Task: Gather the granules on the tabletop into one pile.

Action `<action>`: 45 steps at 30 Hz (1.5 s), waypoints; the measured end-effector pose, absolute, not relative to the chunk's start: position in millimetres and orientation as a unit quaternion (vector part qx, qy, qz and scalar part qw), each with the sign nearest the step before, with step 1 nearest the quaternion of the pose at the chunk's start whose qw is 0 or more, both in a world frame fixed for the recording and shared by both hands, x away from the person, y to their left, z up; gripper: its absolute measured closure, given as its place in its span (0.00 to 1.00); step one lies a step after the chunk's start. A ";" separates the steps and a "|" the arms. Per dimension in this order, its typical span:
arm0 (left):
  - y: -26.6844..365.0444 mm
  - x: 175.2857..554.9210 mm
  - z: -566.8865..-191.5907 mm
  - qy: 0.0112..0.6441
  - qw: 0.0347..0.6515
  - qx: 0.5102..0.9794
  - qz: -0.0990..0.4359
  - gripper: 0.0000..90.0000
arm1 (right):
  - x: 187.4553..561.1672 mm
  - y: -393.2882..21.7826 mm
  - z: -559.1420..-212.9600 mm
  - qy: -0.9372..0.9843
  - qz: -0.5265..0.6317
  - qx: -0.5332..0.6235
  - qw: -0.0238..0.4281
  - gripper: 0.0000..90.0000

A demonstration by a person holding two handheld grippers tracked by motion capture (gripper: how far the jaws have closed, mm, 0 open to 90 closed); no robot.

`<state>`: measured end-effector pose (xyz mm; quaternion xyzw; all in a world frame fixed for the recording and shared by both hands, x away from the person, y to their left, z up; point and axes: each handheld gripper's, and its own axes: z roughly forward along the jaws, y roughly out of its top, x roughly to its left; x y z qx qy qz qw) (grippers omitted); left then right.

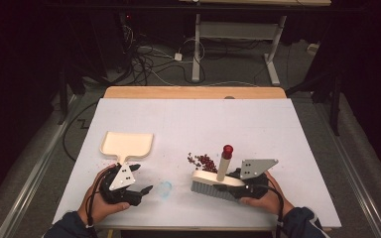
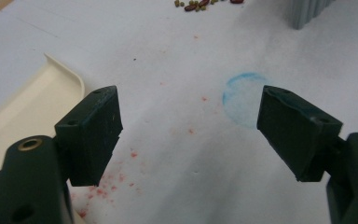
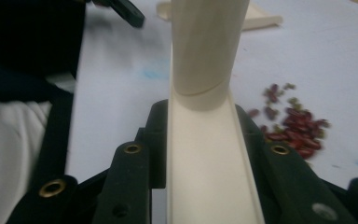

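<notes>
The right gripper [image 1: 238, 186] had its jaws clamped on the brush [image 1: 217, 181], just beside the beans [image 1: 203, 161]; a hasty sweep could scatter them past the dustpan [image 1: 127, 144], which the left gripper [image 1: 140, 179], jaws apart, left unheld.

Dustpan [image 1: 127, 144] left, beans [image 1: 203, 161] just behind brush [image 1: 217, 181] right, on table [image 1: 258, 129]

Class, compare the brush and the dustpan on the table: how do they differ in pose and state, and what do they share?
The brush is clamped in the right gripper; the dustpan lies free, with the left gripper open beside it.
The brush's handle stands up, tipped with a red cap; the dustpan lies flat, its handle towards the person.
The brush sits just beside the beans; the dustpan lies well apart from them.
Both are cream-coloured.
</notes>
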<state>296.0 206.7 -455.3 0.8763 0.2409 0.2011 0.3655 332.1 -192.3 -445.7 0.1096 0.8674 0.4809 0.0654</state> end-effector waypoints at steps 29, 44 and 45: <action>198.9 299.0 -458.2 0.221 0.359 0.889 0.180 0.23 | 408.4 -158.5 -439.8 0.856 0.514 0.050 0.031 0.75; 204.7 297.4 -454.6 0.230 0.363 0.883 0.187 0.23 | 349.8 -101.0 -429.6 0.789 0.517 0.288 0.164 0.75; 204.5 297.0 -454.6 0.229 0.363 0.884 0.187 0.23 | 345.3 -87.6 -437.2 0.783 0.514 0.306 0.172 0.75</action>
